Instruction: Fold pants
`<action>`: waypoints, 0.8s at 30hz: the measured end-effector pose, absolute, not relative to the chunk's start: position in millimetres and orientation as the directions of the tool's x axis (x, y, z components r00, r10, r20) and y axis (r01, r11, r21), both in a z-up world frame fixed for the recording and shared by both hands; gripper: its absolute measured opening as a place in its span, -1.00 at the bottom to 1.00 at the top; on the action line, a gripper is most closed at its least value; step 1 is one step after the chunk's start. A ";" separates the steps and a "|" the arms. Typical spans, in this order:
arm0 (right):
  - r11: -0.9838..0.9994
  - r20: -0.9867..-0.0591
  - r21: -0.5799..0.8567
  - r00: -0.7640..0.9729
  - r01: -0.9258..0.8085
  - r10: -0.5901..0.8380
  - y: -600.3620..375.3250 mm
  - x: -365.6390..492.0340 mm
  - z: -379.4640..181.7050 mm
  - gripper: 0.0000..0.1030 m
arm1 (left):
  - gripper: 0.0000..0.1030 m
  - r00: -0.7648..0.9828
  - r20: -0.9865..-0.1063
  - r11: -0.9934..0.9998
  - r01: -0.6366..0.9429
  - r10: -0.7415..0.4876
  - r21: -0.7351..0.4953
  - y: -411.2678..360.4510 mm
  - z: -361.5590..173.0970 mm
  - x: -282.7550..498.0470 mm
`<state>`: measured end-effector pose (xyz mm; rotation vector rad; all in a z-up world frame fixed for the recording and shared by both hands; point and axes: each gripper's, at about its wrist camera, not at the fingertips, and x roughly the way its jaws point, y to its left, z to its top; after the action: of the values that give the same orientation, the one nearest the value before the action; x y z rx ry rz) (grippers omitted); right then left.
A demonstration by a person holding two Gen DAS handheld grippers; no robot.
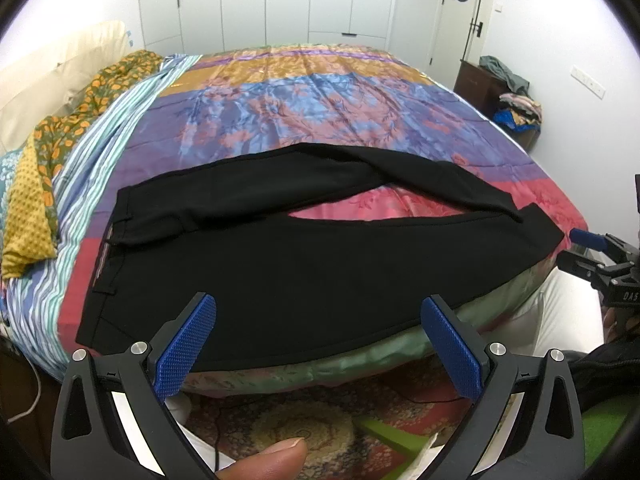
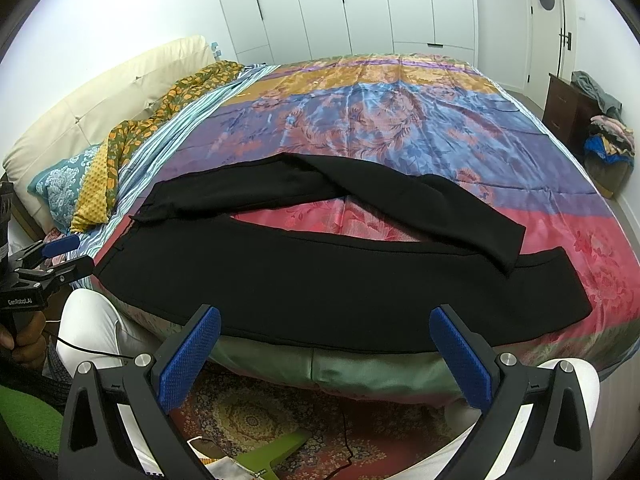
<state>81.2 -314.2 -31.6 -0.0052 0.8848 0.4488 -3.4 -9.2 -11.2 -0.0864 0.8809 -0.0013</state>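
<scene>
Blue pads of the left gripper (image 1: 318, 338) stand wide apart at the bottom of the frame, holding nothing; the right gripper (image 2: 325, 350) is equally wide and empty. Black pants (image 1: 280, 256) lie across the middle of both views on the bedspread (image 1: 320, 100), waistband at left, far leg bent over toward the near one. Likely trouble: the near leg sits at the bed's edge and could slide off the slick cover. White wardrobe doors (image 2: 360, 4) fill the top; a pillow (image 2: 100, 92) sits upper left.

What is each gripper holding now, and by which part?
Nothing. The left gripper and the right gripper are both open, short of the black pants.
</scene>
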 end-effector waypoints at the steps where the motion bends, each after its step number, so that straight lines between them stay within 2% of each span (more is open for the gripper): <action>1: 0.907 -0.748 0.179 0.547 -0.380 0.377 -314.1 80.9 -31.8 1.00 | 0.99 0.637 -0.770 0.996 -0.035 -0.037 -0.076 -9.7 -11.3 -3.2; 24: 0.907 -0.748 0.181 0.545 -0.380 0.378 -314.4 80.3 -38.2 1.00 | 0.99 0.630 -0.776 0.996 -0.040 -0.036 -0.079 -10.2 -16.3 -4.1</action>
<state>80.3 -314.4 -38.2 -0.0024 0.8870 0.4495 -4.1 -10.2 -16.3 -0.0916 0.8900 0.0019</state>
